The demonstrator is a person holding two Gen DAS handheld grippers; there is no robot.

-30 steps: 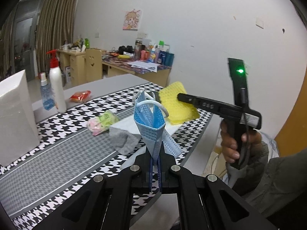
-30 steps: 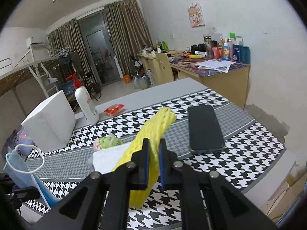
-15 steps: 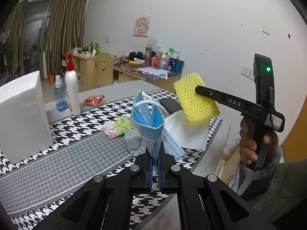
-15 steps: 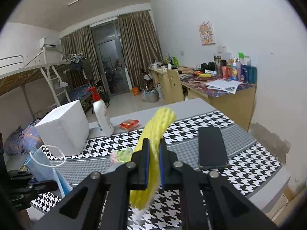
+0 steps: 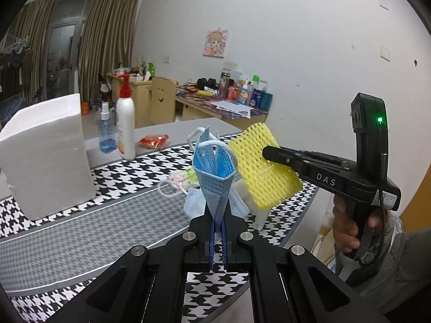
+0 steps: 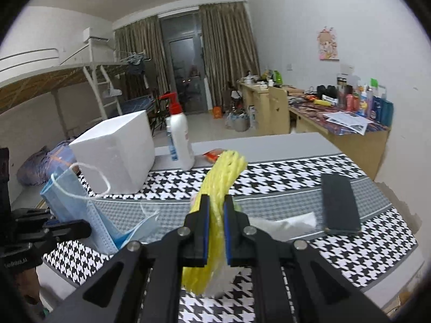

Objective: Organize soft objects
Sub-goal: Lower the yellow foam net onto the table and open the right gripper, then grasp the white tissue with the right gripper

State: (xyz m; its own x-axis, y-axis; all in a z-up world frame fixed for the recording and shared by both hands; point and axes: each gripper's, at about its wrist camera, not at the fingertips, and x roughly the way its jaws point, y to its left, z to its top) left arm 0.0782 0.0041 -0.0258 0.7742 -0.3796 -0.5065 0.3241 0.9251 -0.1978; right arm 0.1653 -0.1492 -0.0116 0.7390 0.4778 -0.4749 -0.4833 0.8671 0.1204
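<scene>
the left gripper [image 5: 218, 238] is clamped on a folded blue face mask [image 5: 215, 172] and the right gripper [image 6: 215, 228] on a yellow foam net [image 6: 215, 185], both lifted clear of the houndstooth table [image 6: 309, 263], probably for carrying to the white foam box [image 5: 45, 156].

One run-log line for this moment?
left gripper: shut on blue mask | right gripper: shut on yellow foam net | both above table
</scene>
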